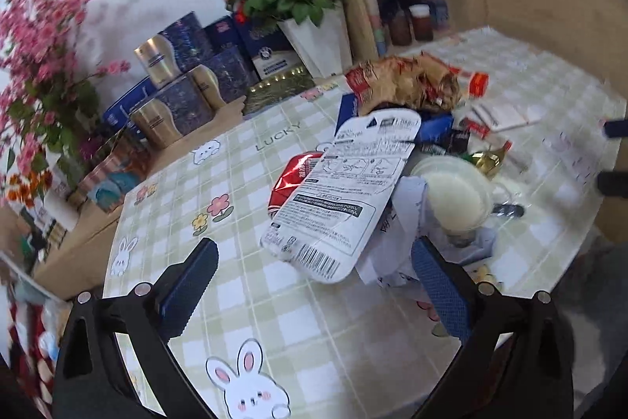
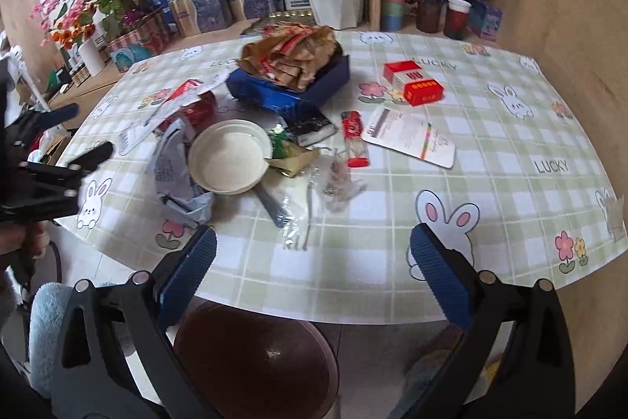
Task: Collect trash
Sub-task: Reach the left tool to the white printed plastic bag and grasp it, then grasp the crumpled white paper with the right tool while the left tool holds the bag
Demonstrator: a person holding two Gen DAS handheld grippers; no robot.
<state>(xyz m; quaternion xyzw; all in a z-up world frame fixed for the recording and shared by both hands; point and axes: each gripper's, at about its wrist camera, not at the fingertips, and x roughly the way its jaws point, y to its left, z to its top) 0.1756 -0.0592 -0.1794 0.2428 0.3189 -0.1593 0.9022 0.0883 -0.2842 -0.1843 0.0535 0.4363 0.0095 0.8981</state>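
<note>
The trash is lying in a loose heap on the near-left part of the worktop (image 2: 490, 144), and by the look of it nothing is being collected yet: no bin or bag is showing in either view. At the middle of the heap a white paper bowl (image 2: 229, 156) is sitting upright and appears empty, overlapping a crumpled pale blue wrapper (image 2: 172, 175) to its left. A white printed packet (image 1: 341, 191) is leaning over a red wrapper (image 1: 294, 179) just left of that. Farther back, a blue box (image 2: 290, 89) is holding a wad of crumpled brown paper bags (image 2: 290, 53). To the right, a red lighter (image 2: 353, 140), a white card (image 2: 412, 136) and a red and white carton (image 2: 412, 85) are lying apart from each other, with clear plastic film (image 2: 333, 183) near the bowl. The left gripper (image 1: 314, 293) is hovering over the heap's left edge, fingers spread wide and holding nothing. The right gripper (image 2: 314, 273) is hanging at the near edge, fingers equally wide and empty. Every piece seems left to gather.
</note>
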